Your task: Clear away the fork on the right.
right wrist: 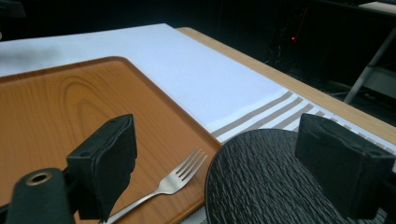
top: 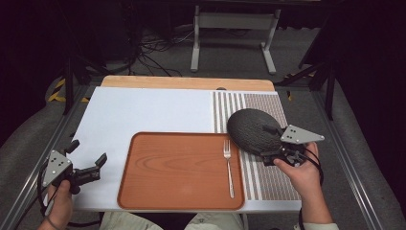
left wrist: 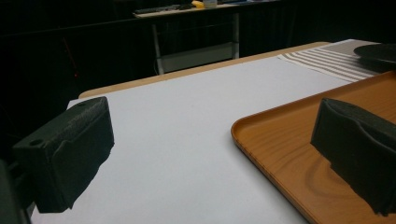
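Note:
A dark textured plate (top: 251, 129) (right wrist: 261, 182) sits at the right, its left rim over the right edge of the orange wooden tray (top: 177, 170) (right wrist: 56, 102). A silver fork (top: 228, 165) (right wrist: 173, 182) lies on the tray's right side, tines pointing away. My right gripper (top: 269, 145) (right wrist: 224, 163) is open, its jaws wide apart on either side of the plate's near rim; I cannot tell if they touch it. My left gripper (top: 87, 152) (left wrist: 210, 158) is open and holds nothing, low over the white mat just left of the tray (left wrist: 289, 135). The plate's edge (left wrist: 378, 51) shows far off.
A white mat (top: 143, 110) covers most of the table, and a striped placemat (top: 268, 182) lies under the plate at the right. The wooden table edge (top: 186, 82) runs along the back. Beyond it stand a metal frame (top: 234, 21) and floor cables (top: 153, 52).

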Tool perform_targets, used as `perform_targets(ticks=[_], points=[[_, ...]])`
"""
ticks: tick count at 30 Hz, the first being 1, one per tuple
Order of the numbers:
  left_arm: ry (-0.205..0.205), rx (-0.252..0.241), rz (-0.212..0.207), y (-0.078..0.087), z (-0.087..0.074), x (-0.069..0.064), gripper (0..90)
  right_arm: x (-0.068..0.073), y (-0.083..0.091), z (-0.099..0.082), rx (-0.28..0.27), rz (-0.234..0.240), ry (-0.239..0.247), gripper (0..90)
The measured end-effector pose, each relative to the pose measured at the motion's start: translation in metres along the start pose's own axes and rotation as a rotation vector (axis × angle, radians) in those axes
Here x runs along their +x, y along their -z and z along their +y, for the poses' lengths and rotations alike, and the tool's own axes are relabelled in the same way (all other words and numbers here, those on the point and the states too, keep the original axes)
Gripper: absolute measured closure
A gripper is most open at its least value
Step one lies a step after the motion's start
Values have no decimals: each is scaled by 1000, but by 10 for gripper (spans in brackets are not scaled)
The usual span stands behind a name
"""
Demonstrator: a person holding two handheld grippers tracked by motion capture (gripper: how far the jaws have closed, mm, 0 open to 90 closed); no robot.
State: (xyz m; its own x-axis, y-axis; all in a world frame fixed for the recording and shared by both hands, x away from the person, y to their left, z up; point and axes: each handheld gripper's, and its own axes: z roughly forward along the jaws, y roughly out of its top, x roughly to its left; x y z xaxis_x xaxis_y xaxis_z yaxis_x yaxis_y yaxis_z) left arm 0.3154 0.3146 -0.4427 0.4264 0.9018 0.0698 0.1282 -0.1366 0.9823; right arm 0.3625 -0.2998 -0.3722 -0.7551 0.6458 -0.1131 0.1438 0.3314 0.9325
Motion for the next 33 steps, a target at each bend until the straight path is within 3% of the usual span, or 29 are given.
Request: perform_targets(ticks=[12,33], points=[[2,0,1,0,0,-1,1,-7,23,-33,-88,-44,-52,134],[5,-1,2,0,0,0,1,-9,38,-92,-116,-67,-159,134]])
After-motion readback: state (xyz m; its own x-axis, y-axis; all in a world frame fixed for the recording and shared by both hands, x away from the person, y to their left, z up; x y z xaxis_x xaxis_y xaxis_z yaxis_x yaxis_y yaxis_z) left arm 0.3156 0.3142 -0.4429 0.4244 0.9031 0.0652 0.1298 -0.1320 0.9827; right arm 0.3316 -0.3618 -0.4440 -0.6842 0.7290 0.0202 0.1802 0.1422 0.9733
